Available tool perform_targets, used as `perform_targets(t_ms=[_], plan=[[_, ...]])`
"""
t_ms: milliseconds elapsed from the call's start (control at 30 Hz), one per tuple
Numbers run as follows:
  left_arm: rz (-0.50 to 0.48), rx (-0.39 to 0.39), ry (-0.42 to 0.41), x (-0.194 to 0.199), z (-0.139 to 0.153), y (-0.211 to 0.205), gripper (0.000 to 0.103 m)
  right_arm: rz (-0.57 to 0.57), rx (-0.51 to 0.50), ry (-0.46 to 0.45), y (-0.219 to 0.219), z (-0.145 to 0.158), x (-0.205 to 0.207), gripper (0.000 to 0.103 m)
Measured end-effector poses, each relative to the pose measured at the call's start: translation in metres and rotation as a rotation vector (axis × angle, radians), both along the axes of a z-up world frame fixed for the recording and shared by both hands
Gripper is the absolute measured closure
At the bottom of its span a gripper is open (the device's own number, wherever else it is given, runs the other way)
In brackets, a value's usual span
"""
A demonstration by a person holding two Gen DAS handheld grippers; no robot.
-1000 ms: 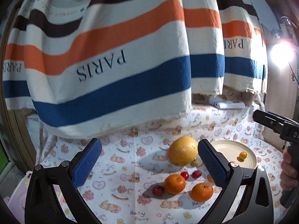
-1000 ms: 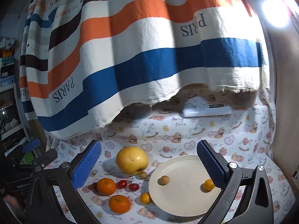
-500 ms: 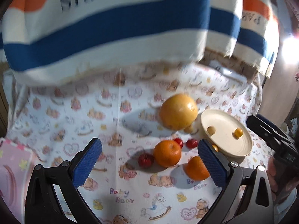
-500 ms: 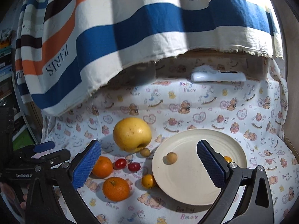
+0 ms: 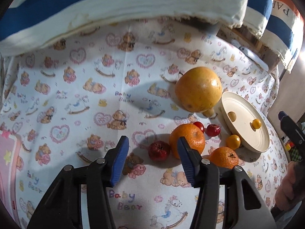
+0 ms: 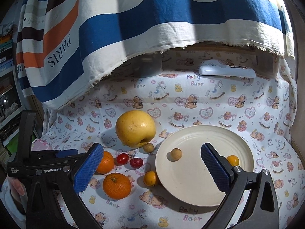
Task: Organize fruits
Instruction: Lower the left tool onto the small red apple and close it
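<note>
Left gripper [image 5: 151, 159] descending with fingers closing, nothing yet between them, toward dark red fruit [image 5: 159, 150] left of plate [image 5: 266, 143]; centre before pinching; right gripper [image 6: 152, 168] spread.

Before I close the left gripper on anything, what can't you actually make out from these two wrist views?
- Left gripper, jaws closing: nothing is between them; its right finger hides part of the orange.
- Dark red fruit: hidden behind the right gripper in the right wrist view.
- Grey object under the striped cloth: shadowed, unidentifiable.
- White device: markings too small.
- Yellow fruit on the plate: partly hidden by a finger.
</note>
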State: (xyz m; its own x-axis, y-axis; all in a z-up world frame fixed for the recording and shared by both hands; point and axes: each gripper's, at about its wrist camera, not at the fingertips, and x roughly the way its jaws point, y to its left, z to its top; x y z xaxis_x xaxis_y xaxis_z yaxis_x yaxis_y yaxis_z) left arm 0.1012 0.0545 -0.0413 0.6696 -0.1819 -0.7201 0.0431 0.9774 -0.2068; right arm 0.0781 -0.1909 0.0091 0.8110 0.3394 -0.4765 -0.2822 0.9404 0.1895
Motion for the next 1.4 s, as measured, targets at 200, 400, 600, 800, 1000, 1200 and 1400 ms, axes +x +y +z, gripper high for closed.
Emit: perform_targets(t_ms=[200, 400, 600, 800, 1000, 1200, 1400], plan=[[-0.009, -0.014, 0.017, 0.004, -0.004, 0.002, 0.065, -0.007, 0.0, 0.003, -0.001, 0.002, -0.001, 0.0], [-0.024, -0.039, 0.045, 0.006, -0.009, 0.002, 0.075, -0.004, -0.021, -0.015, 0.001, 0.004, -0.004, 0.0], [-0.032, -0.043, 0.037, 0.009, -0.011, 0.0, 0.075, -0.008, -0.048, -0.016, 0.005, 0.001, -0.003, 0.0], [-0.033, -0.105, 0.064, 0.01, -0.011, 0.005, 0.08, -0.015, -0.065, -0.008, 0.007, -0.003, -0.001, 0.0], [-0.015, -0.069, 0.037, -0.002, 0.004, 0.005, 0.08, -0.022, -0.07, -0.003, 0.006, -0.004, 0.0, 0.0], [0.015, 0.061, 0.065, -0.006, 0.004, -0.002, 0.08, -0.017, -0.071, 0.004, 0.006, -0.006, 0.001, 0.0], [0.015, 0.074, 0.107, -0.001, -0.007, -0.002, 0.078, -0.02, -0.074, 0.013, 0.008, -0.009, 0.002, 0.0]])
